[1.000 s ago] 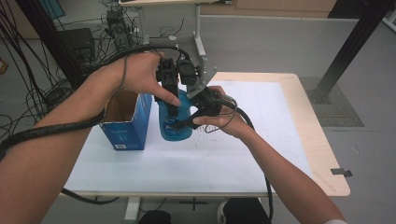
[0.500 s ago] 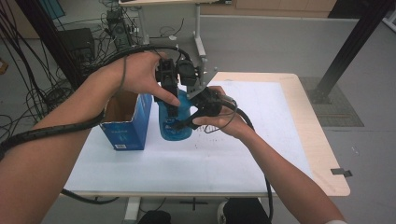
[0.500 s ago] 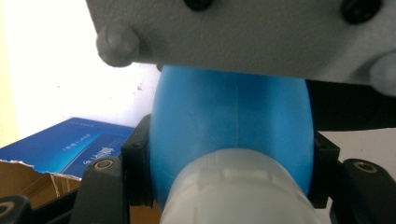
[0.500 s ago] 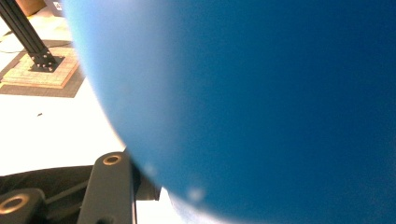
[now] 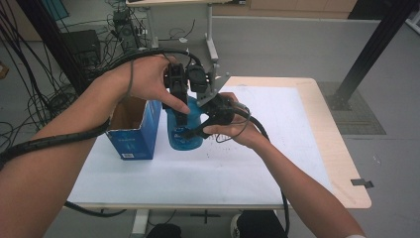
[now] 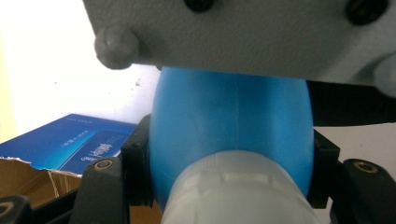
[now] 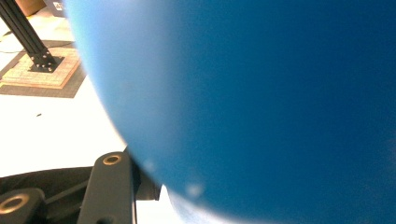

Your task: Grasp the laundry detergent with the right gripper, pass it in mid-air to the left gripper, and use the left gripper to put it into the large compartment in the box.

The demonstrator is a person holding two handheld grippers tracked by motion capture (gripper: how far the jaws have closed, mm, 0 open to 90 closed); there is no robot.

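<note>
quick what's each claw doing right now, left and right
Left claw: shut on the blue bottle, jaws at both sides near its cap.
Right claw: pressed against the bottle; grip cannot be told.

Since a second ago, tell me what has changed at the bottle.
Nothing has visibly moved. Both grippers stay closed on the blue bottle: the left gripper from above near its white cap, the right gripper at its side. The bottle stays standing on the table beside the open blue box.
</note>
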